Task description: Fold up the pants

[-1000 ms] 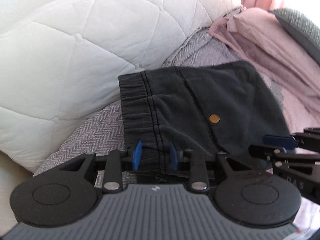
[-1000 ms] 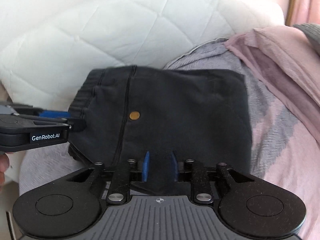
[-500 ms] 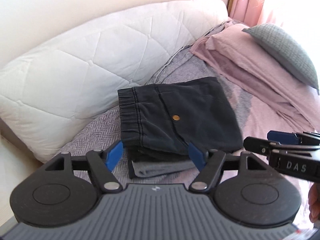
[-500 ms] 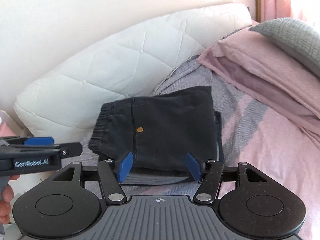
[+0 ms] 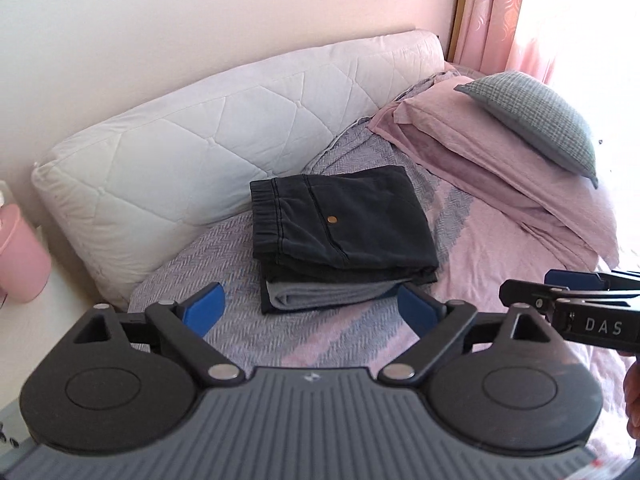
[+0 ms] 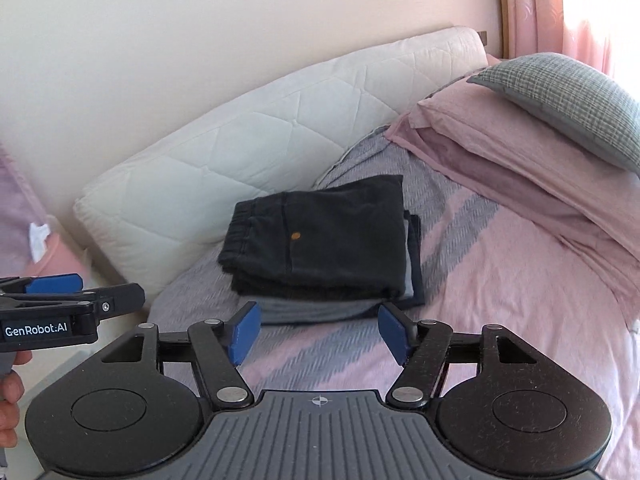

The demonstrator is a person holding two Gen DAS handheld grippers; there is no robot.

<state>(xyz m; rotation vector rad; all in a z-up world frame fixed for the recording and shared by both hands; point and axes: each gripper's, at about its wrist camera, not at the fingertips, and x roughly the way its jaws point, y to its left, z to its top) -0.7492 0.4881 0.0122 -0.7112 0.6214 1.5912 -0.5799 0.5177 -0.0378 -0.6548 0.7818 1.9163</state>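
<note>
Resting on a made bed, a finished fold sits clear of two idle tools.
Pink container (image 5: 18, 256): stands off the bed's left edge beside the quilted bolster, apart from the work.
Quilted bolster (image 5: 208, 152): white padding leaned along the wall at the bed's back edge; it serves as a backstop, and the stack lies just in front of it.
Left gripper (image 5: 310, 308): blue pads spread wide with nothing between them, hovering short of the stack's near edge. Judged as released, since open jaws off the cloth suit a fold that needs no more holding.
Pants (image 5: 340, 224): dark, folded into a compact rectangle, elastic waistband to the left, brass button facing up. They top a small stack toward the bed's back-left corner, on the grey herringbone stripe of the bedspread (image 5: 492, 264).
Grey garment (image 5: 320, 294): folded and lying under the pants, its edge showing at the near side; stacking keeps the folded pile together.
Right gripper (image 6: 318, 332): pads likewise parted and holding nothing, level with the stack's near edge but not touching it.
Pink bedding (image 6: 520, 184): folded at the bed's right side, well apart from the stack.
Grey cushion (image 6: 568, 104): lies on top of that pink bedding.
Task status: the fold looks complete, as a judgement from the tidy edges.
</note>
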